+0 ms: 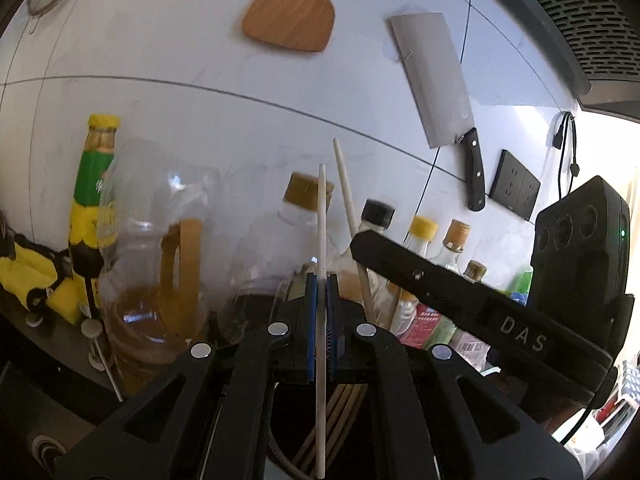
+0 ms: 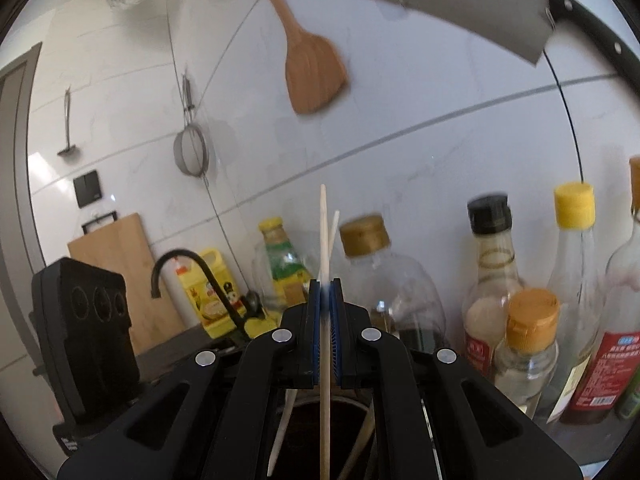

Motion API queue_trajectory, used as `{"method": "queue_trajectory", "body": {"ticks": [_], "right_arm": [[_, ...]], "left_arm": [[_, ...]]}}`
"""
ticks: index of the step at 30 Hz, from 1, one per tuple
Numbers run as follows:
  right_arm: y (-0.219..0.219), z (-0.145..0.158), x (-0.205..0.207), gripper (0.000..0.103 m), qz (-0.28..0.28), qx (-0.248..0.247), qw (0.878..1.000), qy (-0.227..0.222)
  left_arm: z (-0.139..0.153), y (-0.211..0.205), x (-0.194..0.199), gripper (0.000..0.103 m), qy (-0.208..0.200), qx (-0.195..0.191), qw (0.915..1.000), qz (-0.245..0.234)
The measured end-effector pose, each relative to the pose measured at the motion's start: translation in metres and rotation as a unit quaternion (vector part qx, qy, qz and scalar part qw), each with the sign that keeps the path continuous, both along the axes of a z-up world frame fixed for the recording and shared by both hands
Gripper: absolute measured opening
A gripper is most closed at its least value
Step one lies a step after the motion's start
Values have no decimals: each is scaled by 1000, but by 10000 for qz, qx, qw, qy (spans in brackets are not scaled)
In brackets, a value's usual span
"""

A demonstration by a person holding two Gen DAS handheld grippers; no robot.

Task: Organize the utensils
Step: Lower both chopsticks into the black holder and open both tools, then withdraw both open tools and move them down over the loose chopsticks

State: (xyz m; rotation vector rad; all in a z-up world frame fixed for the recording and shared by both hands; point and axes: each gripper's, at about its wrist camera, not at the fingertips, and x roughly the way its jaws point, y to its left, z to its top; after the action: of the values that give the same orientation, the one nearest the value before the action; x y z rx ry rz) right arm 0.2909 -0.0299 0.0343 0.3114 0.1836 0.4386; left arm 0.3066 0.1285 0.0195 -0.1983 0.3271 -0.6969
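In the left wrist view my left gripper (image 1: 322, 280) is shut on a white chopstick (image 1: 322, 216) that stands upright between the blue pads. Its lower end hangs over a dark round holder (image 1: 280, 454) with several chopsticks (image 1: 340, 416) in it. In the right wrist view my right gripper (image 2: 327, 285) is shut on a pale chopstick (image 2: 323, 232), also upright. It is above the same holder (image 2: 348, 400), where other chopsticks (image 2: 360, 446) lean. A second chopstick (image 1: 347, 196) tilts at the tip of the right gripper, which crosses the left wrist view from the right.
Sauce and oil bottles (image 2: 494, 292) crowd the counter close behind the holder. A big clear oil jug (image 1: 160, 264) stands left. On the tiled wall hang a cleaver (image 1: 436, 80), a wooden spatula (image 1: 292, 20) and a strainer (image 2: 191, 152). A black tap (image 2: 188, 264) and a cutting board (image 2: 116, 264) are far left.
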Motion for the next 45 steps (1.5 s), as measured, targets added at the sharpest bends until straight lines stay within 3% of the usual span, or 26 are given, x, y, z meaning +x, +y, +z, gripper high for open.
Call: {"method": "queue_trajectory", "body": {"ticks": [11, 13, 15, 17, 18, 19, 21, 23, 25, 26, 27, 28, 32, 38, 45], "right_arm": [[10, -27, -22, 6, 65, -834, 9951, 534], [8, -28, -29, 9, 63, -895, 9945, 538], [5, -26, -38, 9, 178, -981, 9935, 553], [0, -22, -51, 9, 156, -1122, 9921, 540], [-3, -18, -60, 17, 129, -1232, 9911, 481], [-7, -16, -68, 36, 127, -1293, 9905, 447], [-18, -14, -89, 52, -10, -1376, 9898, 363], [-28, -16, -103, 54, -43, -1384, 9894, 439], [-37, -23, -112, 65, -67, -1418, 9878, 637], [-43, -29, -118, 67, -155, -1455, 9862, 770], [-48, -33, -122, 71, -229, -1478, 9847, 893], [-55, -41, -127, 78, -275, -1479, 9830, 1053], [-84, -75, -145, 80, -689, -1676, 9684, 1716], [-115, -126, -163, 81, -1116, -2041, 9387, 2542], [-120, -165, -180, 81, -757, -2302, 9302, 2756]], "left_arm": [[-14, 12, -33, 6, 33, 509, 9985, 210], [-13, 16, -43, 15, -1, 540, 9980, 330], [-12, 23, -56, 30, -9, 497, 9978, 441], [-12, 28, -69, 37, 108, 414, 9977, 518], [-13, 28, -74, 41, 158, 417, 9977, 515], [-14, 27, -79, 46, 212, 446, 9974, 516], [-18, 24, -89, 52, 307, 553, 9967, 515], [-23, 17, -98, 62, 354, 708, 9955, 528], [-30, 11, -107, 76, 470, 809, 9935, 642], [-35, 8, -109, 88, 579, 834, 9925, 679], [-41, 3, -114, 92, 679, 872, 9908, 782], [-46, -1, -118, 92, 710, 897, 9899, 842], [-72, -23, -131, 92, 1237, 942, 9857, 644], [-106, -68, -150, 92, 1821, 1624, 9677, 633], [-132, -99, -169, 92, 2215, 1981, 9526, 654]]}}
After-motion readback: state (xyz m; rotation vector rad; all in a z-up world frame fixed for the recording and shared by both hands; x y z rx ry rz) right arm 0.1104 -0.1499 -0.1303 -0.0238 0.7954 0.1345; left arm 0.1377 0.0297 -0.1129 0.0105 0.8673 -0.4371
